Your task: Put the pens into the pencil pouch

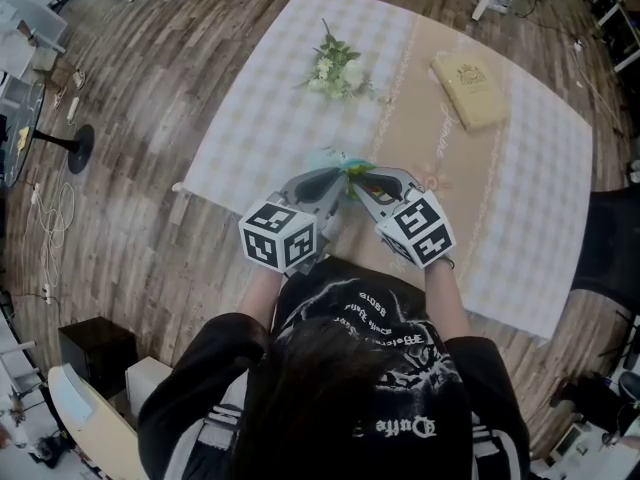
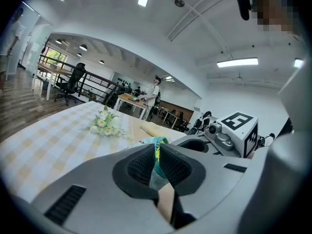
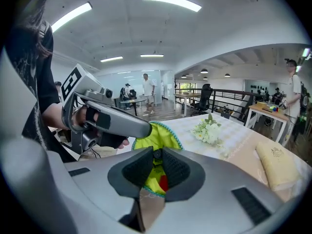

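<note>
The pencil pouch, teal outside and yellow-green inside, hangs just above the table's near edge between both grippers. My left gripper is shut on the pouch's teal rim and holds it up. My right gripper is shut on a dark pen, whose end shows between the pads, right at the pouch's open mouth. Something red lies inside the pouch below the jaws. In the head view the left gripper and right gripper almost touch at their tips.
The table wears a pale checked cloth with a beige runner. A small bunch of white flowers lies at the far middle, a beige book-like pad at the far right. A black chair stands to the right.
</note>
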`<move>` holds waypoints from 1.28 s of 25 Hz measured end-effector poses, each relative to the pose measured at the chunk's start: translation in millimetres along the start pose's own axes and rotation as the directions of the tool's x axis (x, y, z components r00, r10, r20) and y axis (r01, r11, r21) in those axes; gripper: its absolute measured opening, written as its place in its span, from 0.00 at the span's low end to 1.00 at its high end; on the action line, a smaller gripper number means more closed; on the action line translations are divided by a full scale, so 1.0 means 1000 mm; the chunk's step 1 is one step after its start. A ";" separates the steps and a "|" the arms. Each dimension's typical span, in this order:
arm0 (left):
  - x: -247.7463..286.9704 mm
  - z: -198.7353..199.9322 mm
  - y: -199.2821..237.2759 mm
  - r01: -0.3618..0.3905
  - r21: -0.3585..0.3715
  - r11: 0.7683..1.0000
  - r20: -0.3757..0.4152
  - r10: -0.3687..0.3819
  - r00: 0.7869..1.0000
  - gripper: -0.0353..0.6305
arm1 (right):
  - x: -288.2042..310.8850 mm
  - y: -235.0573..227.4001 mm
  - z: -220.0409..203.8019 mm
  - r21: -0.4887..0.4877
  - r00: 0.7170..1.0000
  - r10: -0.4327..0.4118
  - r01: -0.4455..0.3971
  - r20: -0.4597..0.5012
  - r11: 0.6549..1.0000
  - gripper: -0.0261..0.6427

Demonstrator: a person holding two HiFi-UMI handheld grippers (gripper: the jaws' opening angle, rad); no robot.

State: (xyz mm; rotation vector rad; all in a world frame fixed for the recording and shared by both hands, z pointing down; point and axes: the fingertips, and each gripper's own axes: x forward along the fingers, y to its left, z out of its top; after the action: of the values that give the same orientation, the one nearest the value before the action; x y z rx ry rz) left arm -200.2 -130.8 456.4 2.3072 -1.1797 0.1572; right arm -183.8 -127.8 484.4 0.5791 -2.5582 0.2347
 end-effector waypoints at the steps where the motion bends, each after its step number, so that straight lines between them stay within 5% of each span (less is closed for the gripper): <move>1: 0.000 0.000 0.000 0.000 0.000 1.000 0.001 0.000 1.000 0.12 | 0.001 0.000 -0.001 -0.002 1.000 -0.004 0.004 -0.008 1.000 0.14; 13: -0.001 -0.004 -0.001 0.006 -0.013 1.000 0.003 -0.006 1.000 0.12 | 0.006 0.001 -0.010 -0.040 0.999 -0.031 0.029 -0.045 0.999 0.15; 21: 0.006 -0.004 -0.009 0.021 -0.027 0.999 -0.001 -0.021 1.000 0.12 | -0.013 0.000 -0.012 0.003 1.000 -0.002 0.002 -0.030 1.000 0.31; 32: 0.019 -0.014 -0.021 0.044 -0.042 0.998 -0.017 -0.045 0.999 0.12 | -0.066 -0.010 -0.007 0.063 0.992 -0.078 0.072 0.102 0.995 0.33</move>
State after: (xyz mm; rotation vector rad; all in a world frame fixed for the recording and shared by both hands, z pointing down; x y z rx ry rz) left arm -170.8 -127.5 465.9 2.2896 -1.1110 0.1359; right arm -124.8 -111.5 456.9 0.7263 -2.6308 0.2610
